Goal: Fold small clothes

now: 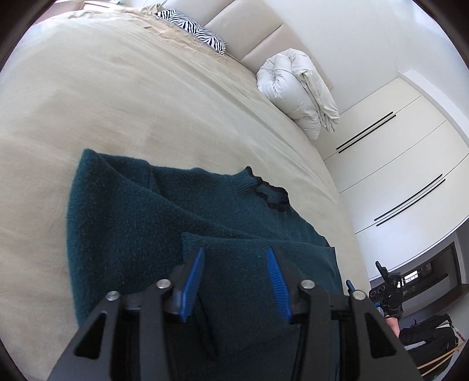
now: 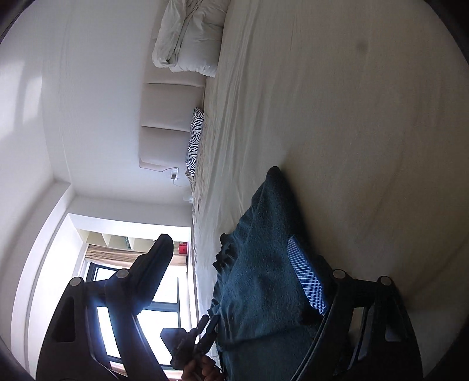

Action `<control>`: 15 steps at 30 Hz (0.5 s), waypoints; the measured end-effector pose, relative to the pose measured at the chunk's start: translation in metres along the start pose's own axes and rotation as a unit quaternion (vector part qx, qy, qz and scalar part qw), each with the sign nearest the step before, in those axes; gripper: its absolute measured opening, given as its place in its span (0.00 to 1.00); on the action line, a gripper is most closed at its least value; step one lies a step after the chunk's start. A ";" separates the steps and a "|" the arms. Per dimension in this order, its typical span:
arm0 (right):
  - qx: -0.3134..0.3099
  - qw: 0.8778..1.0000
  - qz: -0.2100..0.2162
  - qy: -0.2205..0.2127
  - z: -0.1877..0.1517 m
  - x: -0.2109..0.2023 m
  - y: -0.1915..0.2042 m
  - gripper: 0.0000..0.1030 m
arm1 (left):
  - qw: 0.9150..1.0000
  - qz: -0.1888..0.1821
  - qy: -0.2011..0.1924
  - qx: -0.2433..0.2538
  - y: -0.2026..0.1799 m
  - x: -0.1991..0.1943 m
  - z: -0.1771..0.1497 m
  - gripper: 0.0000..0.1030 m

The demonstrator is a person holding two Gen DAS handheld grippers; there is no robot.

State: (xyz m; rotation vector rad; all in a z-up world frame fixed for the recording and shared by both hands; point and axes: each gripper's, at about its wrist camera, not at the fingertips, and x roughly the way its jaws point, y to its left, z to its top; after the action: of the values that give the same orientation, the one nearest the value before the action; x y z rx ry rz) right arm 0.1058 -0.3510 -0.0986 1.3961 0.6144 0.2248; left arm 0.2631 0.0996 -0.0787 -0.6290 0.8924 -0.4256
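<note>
Sweater (image 1: 140, 222) — fuzzy, matt knit.

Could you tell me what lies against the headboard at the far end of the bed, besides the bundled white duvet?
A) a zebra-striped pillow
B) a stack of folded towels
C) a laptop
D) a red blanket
A: a black-and-white zebra-striped pillow lies at the foot of the padded headboard, some way along it from the white duvet, on the far end of the bed.
</note>
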 end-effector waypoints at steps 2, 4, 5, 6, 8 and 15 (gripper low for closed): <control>-0.023 1.000 -0.019 -0.005 -0.010 -0.029 0.004 0.79 | 1.000 0.019 -0.019 0.014 -0.005 -0.034 -0.010 0.64; -0.044 0.998 -0.035 -0.001 -0.023 -0.054 0.005 0.79 | 0.999 0.024 -0.027 0.014 -0.004 -0.067 -0.026 0.65; -0.051 0.998 -0.043 0.006 -0.029 -0.067 0.004 0.79 | 0.999 0.027 -0.027 0.011 -0.003 -0.082 -0.035 0.65; -0.061 0.997 -0.050 0.014 -0.034 -0.080 0.003 0.79 | 0.999 0.031 -0.024 0.008 -0.001 -0.096 -0.045 0.66; -0.089 0.993 -0.075 0.029 -0.049 -0.096 0.005 0.79 | 0.999 0.041 -0.015 0.006 0.001 -0.119 -0.067 0.66; -0.163 0.974 -0.139 0.078 -0.108 -0.122 0.013 0.79 | 0.996 0.079 0.018 -0.034 0.026 -0.171 -0.156 0.66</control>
State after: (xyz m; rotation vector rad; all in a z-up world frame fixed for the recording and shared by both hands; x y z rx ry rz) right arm -0.0488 -0.3172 -0.0591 0.9700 0.8541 0.2018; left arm 0.0406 0.1680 -0.0690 -0.6096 0.9856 -0.2663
